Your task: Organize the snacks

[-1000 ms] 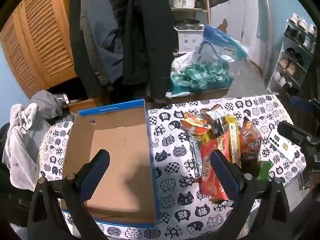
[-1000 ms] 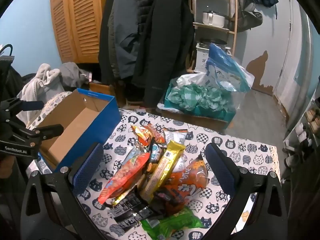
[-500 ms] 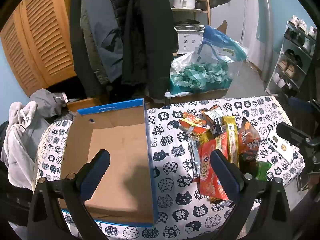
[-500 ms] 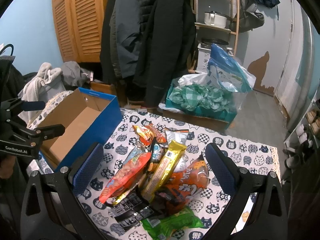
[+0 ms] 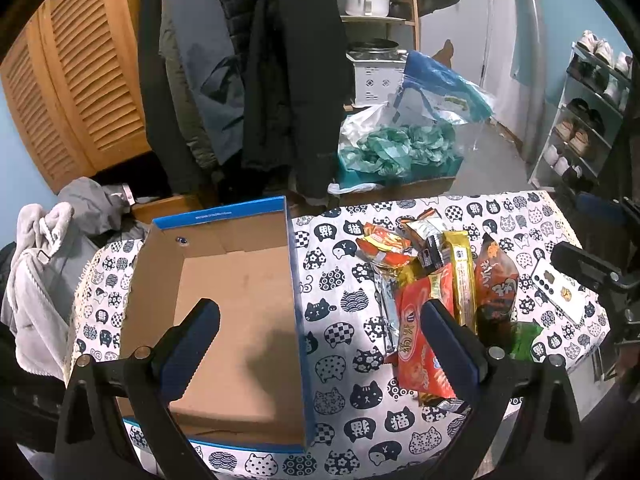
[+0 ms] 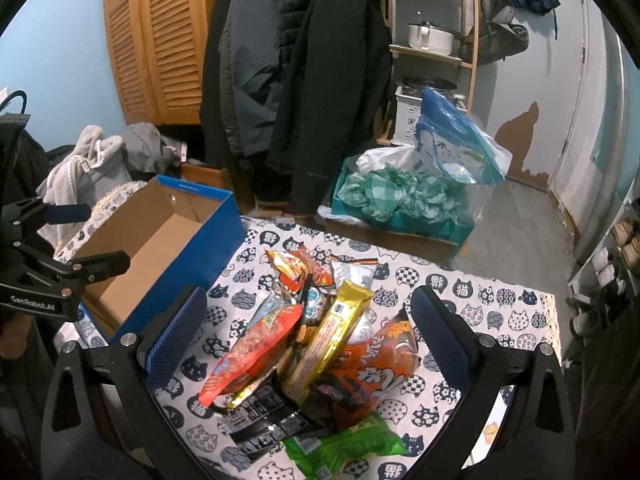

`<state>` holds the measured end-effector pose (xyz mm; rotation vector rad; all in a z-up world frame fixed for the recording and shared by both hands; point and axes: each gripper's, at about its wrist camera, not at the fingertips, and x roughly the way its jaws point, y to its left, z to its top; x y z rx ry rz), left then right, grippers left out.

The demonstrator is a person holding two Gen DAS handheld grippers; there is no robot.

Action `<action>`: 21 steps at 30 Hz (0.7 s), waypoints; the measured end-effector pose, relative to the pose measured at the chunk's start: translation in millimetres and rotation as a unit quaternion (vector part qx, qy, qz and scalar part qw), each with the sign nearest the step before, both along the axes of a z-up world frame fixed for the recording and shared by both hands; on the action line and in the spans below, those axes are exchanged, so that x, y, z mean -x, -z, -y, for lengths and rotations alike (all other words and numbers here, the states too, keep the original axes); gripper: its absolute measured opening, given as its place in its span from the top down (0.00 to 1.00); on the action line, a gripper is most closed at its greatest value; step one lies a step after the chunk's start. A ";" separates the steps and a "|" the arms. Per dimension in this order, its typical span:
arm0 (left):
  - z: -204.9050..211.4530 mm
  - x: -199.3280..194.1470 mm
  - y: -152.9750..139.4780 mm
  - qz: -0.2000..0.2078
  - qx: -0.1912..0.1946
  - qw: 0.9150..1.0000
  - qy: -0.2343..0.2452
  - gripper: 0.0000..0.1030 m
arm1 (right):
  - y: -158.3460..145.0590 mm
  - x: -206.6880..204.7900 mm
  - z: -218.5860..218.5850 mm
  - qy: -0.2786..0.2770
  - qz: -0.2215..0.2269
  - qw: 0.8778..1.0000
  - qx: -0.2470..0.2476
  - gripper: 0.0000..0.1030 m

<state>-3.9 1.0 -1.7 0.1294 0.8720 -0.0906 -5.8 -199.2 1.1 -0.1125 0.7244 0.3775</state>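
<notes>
An open, empty blue cardboard box (image 5: 224, 300) stands on the left of the cat-print tablecloth (image 5: 344, 340); it also shows in the right wrist view (image 6: 160, 248). A pile of snack packets (image 6: 312, 340) lies to its right: a red packet (image 6: 256, 352), a gold bar (image 6: 332, 332), an orange bag (image 6: 376, 368), a green packet (image 6: 352, 444), a black packet (image 6: 264, 412). The pile also shows in the left wrist view (image 5: 436, 292). My left gripper (image 5: 320, 344) is open and empty above the box's right wall. My right gripper (image 6: 308, 336) is open and empty above the pile.
A white phone-like card (image 5: 560, 292) lies at the table's right edge. Behind the table hang dark coats (image 6: 296, 80), with a box of green-white bags (image 6: 400, 200) on the floor, a louvered wooden cabinet (image 6: 148, 40) and a shoe rack (image 5: 588, 112).
The left wrist view has shifted slightly, the box and pile sitting a little further left. The right wrist view has barely changed. Both grippers stay open.
</notes>
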 end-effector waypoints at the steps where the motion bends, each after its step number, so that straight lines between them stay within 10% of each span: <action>1: 0.6 -0.7 0.3 0.000 -0.001 1.000 0.000 0.01 | -0.2 1.0 -1.3 0.000 0.000 1.000 0.001 0.03; 21: 3.1 1.7 1.8 -0.002 0.000 1.000 0.001 0.01 | -1.2 0.4 -0.6 0.000 0.000 1.000 -0.001 0.03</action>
